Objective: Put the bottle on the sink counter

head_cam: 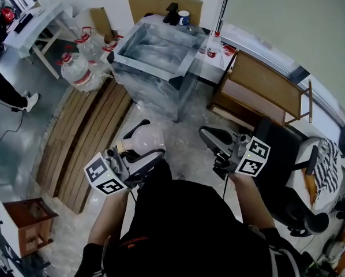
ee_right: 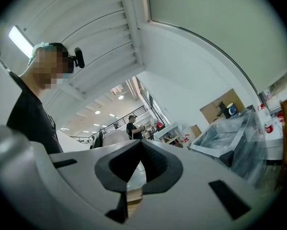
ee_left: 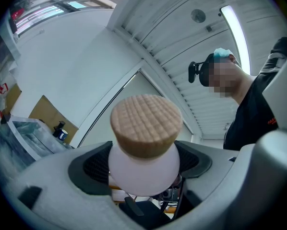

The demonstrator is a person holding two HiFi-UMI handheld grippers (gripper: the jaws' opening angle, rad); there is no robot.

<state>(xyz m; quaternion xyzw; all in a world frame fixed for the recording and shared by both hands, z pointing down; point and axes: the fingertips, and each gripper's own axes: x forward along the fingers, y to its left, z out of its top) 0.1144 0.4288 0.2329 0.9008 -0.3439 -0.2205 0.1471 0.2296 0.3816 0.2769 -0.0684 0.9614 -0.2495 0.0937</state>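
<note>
My left gripper (head_cam: 143,146) is shut on a pale round bottle (head_cam: 150,136) with a cork stopper (head_cam: 122,147), held low in front of the person. In the left gripper view the cork (ee_left: 146,123) faces the camera and the bottle's white body (ee_left: 143,171) sits between the dark pads (ee_left: 98,169) of that gripper (ee_left: 144,169). The right gripper (head_cam: 212,140) hangs beside it, shut and holding nothing (ee_right: 139,150). The steel sink (head_cam: 155,48) with its counter (head_cam: 202,67) stands farther ahead, well apart from both grippers, and shows again at the sink (ee_right: 227,133).
Small bottles (head_cam: 210,49) and a mug (head_cam: 184,18) stand on the counter. Water jugs (head_cam: 80,68) and wooden planks (head_cam: 83,137) lie to the left. A wooden frame (head_cam: 259,91) and a black chair (head_cam: 291,154) are on the right, with a small stool (head_cam: 25,224) at the lower left.
</note>
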